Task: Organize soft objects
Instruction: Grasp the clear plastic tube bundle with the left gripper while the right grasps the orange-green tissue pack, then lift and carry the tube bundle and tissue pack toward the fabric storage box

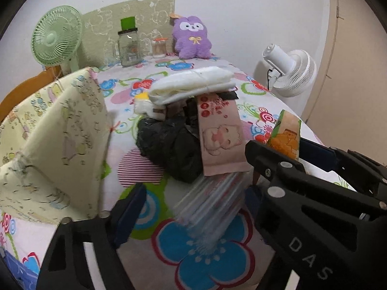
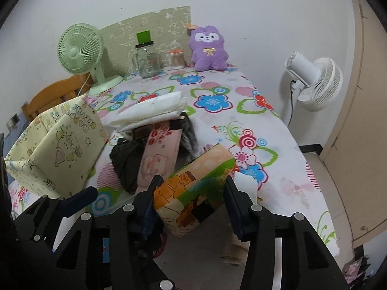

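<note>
Right wrist view: the right gripper clamps an orange-and-green tissue pack above the flowered tablecloth, beside a pink pack. The left gripper stands spread with nothing between its fingers. A yellow fabric box sits at left, contents hidden.

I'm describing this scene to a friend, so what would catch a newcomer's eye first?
Probably the purple plush toy sitting upright against the back wall on the flowered tablecloth. Next, the messy pile mid-table: a white folded cloth atop a black bag. Up close, the right gripper straddles a colorful orange-green packet.
</note>
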Tool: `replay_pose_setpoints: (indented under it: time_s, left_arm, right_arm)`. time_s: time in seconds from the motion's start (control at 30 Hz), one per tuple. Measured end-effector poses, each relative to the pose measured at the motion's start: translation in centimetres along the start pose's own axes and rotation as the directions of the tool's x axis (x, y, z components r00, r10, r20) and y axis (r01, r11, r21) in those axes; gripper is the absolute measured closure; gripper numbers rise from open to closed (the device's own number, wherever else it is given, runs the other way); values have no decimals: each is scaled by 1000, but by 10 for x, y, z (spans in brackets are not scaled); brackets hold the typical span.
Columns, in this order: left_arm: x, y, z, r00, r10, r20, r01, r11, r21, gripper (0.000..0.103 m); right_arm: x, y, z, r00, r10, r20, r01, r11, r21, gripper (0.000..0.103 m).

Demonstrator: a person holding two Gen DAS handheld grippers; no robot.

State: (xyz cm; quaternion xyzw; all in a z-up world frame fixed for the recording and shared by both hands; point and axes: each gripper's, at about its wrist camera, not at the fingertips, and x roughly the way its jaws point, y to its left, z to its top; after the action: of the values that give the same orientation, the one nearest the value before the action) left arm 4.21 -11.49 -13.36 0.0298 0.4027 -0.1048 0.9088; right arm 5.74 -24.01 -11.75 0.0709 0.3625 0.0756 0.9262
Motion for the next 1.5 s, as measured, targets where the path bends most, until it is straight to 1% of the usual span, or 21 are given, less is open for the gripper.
replay_pose_setpoints:
  time_s: [0.1,0.13,0.17,0.2,0.27,0.37,0.4,0.47,0.57,0.87,1.1,1.5]
  left_arm:
    - [5,-2,-2,999,-43,-30,43,999,0,34]
    - [6,-3,-3,998,-50,-39,51,999,3,36]
    - [5,-4,-3,998,-46,-33,46,999,14,43]
    - [4,-5,-4,998,-48,-35,49,999,23,45]
    - [2,-7,-4,998,-54,-39,55,998,25,57]
    - [-1,-8,-4,996,-74,-49,75,997,24,70]
    - [-3,-8,-4,996,-79,-51,81,996,23,72]
    - [-6,-9,-4,996,-82,-43,83,996,24,79]
    - [-10,-10,-1,995,-92,-34,93,995,26,84]
    - [-25,-17,7,993,-122,4,121,992,32,85]
    - [-36,-21,22,990,-132,41,131,991,35,85]
    - [-55,-12,49,988,-118,97,115,993,34,85]
  right_arm:
    - [3,-4,-2,1000,1,-14,-1,1000,12,50]
    - [4,-4,-3,1000,1,-18,0,1000,14,50]
    - [5,-5,-4,1000,0,-21,1,1000,18,50]
    - [6,-7,-4,1000,-2,-24,2,1000,23,50]
    - [7,-8,-4,1000,1,-26,0,1000,28,50]
    - [5,-7,-4,1000,2,-23,-2,1000,27,50]
    - [3,-6,-3,1000,1,-20,-1,1000,26,50]
    - [1,-6,-2,1000,-1,-14,1,1000,24,50]
    - [-5,-5,0,1000,-3,-2,3,1000,24,50]
    - [-25,-7,5,999,-17,30,16,1000,27,50]
    - [-38,-10,14,998,-28,57,26,999,26,50]
    - [-56,-2,41,995,-10,104,8,1000,20,50]
